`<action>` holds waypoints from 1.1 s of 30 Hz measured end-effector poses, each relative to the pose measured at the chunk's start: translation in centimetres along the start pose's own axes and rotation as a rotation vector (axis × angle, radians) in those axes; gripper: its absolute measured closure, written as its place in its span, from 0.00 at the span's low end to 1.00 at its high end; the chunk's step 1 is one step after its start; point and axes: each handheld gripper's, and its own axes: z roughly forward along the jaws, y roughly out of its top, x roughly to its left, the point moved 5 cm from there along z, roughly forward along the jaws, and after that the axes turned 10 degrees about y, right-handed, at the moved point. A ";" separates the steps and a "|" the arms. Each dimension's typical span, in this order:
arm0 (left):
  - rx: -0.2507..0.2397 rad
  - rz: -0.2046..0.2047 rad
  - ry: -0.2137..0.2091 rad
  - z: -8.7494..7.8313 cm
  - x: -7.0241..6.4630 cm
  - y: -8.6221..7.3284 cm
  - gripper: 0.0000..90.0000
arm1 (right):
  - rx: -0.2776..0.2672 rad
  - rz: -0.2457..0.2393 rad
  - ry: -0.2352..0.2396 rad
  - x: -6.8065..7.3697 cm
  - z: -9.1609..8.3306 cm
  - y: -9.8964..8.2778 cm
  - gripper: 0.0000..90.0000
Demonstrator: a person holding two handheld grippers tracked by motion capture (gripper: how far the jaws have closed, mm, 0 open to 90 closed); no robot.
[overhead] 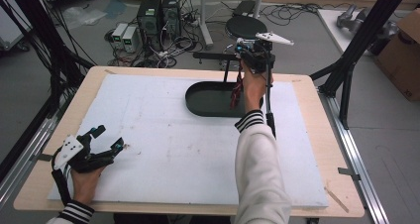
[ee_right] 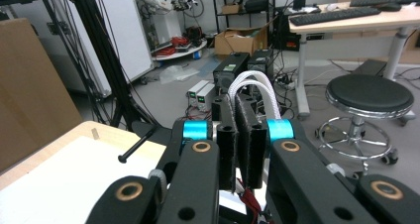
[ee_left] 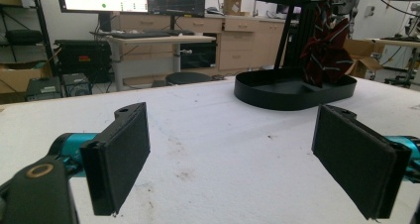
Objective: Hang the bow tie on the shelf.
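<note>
A black oval tray [overhead: 198, 102] sat on the tabletop [overhead: 148, 135], a dark red striped tie [ee_left: 324, 48] hanging into it. The right hand-held gripper [ee_right: 242, 149] pinched the tie's top above the tray. The left hand-held gripper [ee_left: 233, 159] rested spread wide, well apart from the tray.

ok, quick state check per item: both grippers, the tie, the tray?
left gripper: open, nothing between its pads, low over the white board.
right gripper: shut on the tie, raised above the tray.
tie: dark red, striped, hanging bunched over the tray; whether its lower end touches the tray is unclear.
tray: black oval, flat on the board at the far side.
</note>
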 end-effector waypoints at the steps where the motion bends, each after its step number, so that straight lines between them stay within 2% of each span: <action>1: 0.000 0.000 0.000 0.0 0.0 0.0 0.17 | -0.001 0.004 0.003 0.0 0.2 -0.1 0.97; 6: 0.001 0.000 0.000 0.0 0.0 0.0 0.17 | 0.005 0.014 0.016 0.0 1.0 -0.6 0.97; 13: 0.001 0.001 0.000 0.0 0.0 0.0 0.17 | 0.043 0.022 0.030 0.1 2.2 -1.6 0.97; 19: 0.000 -0.001 0.000 0.0 0.0 0.0 0.17 | 0.099 0.030 0.028 -0.2 2.8 -2.4 0.97; 29: 0.001 0.001 0.001 0.0 0.0 0.0 0.17 | 0.202 -0.038 0.008 -0.2 3.0 -3.0 0.96; 33: 0.003 0.003 0.001 0.0 0.0 0.0 0.17 | 0.224 -0.067 0.000 -0.1 3.1 -3.1 0.95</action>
